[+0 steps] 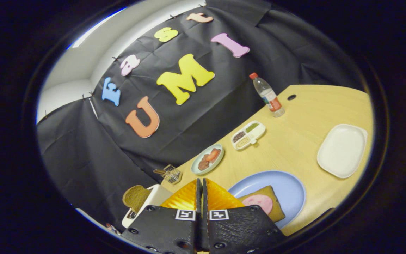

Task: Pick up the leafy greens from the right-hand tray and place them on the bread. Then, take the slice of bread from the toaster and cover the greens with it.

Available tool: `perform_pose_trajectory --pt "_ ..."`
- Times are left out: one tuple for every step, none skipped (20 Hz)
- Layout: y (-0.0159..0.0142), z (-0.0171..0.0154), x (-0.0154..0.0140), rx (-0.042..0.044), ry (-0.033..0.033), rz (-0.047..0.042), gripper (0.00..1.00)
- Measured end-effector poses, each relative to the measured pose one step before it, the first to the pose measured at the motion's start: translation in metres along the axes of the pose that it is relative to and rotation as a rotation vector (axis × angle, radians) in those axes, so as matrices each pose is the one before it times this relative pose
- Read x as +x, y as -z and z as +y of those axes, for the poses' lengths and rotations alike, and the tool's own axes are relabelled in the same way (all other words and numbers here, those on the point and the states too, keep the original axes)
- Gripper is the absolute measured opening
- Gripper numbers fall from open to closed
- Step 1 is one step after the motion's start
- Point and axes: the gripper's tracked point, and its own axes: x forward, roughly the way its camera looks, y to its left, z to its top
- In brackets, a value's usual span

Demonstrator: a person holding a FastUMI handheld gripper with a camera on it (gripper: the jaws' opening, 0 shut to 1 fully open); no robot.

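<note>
The gripper (201,185) sits at the bottom centre of the frame with its two fingers (185,195) pressed together, no gap between them and nothing held. Just right of the fingers, at the lower right, a round light-blue plate (287,185) lies on the pale wooden table (294,148); on it rests a brown slice of bread (277,210) topped with a round pink slice of ham (259,203), both partly hidden behind the right finger. No leafy greens can be made out on this bread.

Left of the fingers, at the lower left, a white toaster (155,199) stands at the table's edge with a brown slice of toast (136,197) sticking up from its slot. A small wire basket (171,173) sits just beyond it.

Further up the table, near mid-frame, a pale green oval dish (208,159) holds red and brown pieces of food. Beyond it lies a white divided tray (248,134) with dark and green fillings. A clear plastic bottle with a red cap (268,95) stands upright near the black cloth wall. At the right, a white rectangular tray (342,150) lies well apart from the blue plate, and no greens are discernible in it.
</note>
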Motion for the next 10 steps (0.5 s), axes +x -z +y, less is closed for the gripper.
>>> perform_pose_trajectory --pt "-0.00039 -0.01398 0.00086 0.00747 0.02679 0.00318 0.00" --pt "-0.00183 -0.01239 -0.00002 0.00573 0.02276 -0.00230 0.00" --pt "-0.00147 -0.01247 -0.00028 -0.00168 0.02336 -0.00287 0.00" --pt "-0.00048 -0.01141 0.00057 -0.00418 0.02108 -0.00199 0.00" --pt "-0.00020 -0.00926 0.00030 -0.00436 0.01490 0.00218 0.00" --pt "0.00098 -0.00871 0.00032 -0.00600 0.01736 0.00149 0.00" --pt "0.00143 -0.00928 0.00187 -0.00855 0.01623 0.00407 0.00" --pt "0.00211 -0.00764 0.00160 -0.00895 0.01426 0.00569 0.00" --pt "0.00298 -0.00630 -0.00044 -0.00665 0.00959 0.00956 0.00" --pt "0.00272 -0.00413 0.00097 -0.00860 0.00663 0.00780 0.00"
